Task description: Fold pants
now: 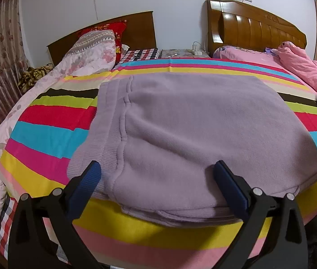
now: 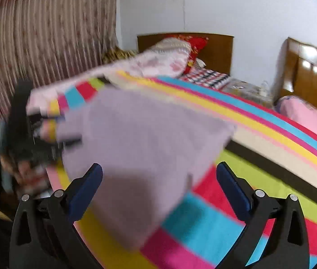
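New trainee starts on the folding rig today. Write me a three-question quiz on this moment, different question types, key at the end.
1. True or false: the left gripper is shut on the lilac pants.
2. Multiple choice: the pants lie on A) a bare wooden floor, B) a striped bedspread, C) a metal tray.
3. Fill in: in the left wrist view, the ribbed waistband runs along the pants' ____ edge.

Key: 1 false, both its fingers stand apart with nothing clamped; 2 B; 3 left.

The right gripper is open too, over the pants; that view is blurred.
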`<state>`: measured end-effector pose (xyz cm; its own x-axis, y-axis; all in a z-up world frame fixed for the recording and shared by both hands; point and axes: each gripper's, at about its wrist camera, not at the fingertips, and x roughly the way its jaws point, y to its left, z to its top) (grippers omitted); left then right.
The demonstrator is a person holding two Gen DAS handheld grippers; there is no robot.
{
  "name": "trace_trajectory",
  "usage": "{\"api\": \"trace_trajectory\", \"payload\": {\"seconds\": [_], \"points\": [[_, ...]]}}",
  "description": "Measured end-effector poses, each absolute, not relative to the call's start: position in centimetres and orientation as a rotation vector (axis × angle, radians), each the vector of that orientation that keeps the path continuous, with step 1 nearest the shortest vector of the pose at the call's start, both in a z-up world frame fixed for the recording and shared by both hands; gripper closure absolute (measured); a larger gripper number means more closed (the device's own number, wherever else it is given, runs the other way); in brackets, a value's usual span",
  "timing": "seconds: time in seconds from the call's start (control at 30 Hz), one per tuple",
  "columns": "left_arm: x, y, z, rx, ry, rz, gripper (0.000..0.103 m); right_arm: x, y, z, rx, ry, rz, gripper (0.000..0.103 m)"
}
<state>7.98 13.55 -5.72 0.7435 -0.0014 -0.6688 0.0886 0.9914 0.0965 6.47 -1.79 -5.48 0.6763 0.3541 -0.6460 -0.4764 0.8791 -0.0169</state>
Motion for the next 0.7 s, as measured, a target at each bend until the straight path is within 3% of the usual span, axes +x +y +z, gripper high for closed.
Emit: {"api": "trace_trajectory", "payload": {"seconds": [0.27, 0.57, 0.7], "points": [[7.8, 13.0, -5.7, 0.121, 0.735, -0.034, 0.002, 5.8, -1.8, -10.4, -0.225, 0.812, 0.388, 0.005], [7.8, 12.9, -5.6, 0.125, 0.734, -0.032, 0.002, 5.5, -2.0, -4.1, -0.083, 0.606, 0.387, 0.005], [7.7, 12.8, -5.6, 0.126, 0.734, -0.032, 0.002, 7.9, -0.8, -6.6, -0.149, 0.72, 0.33, 0.005]]}}
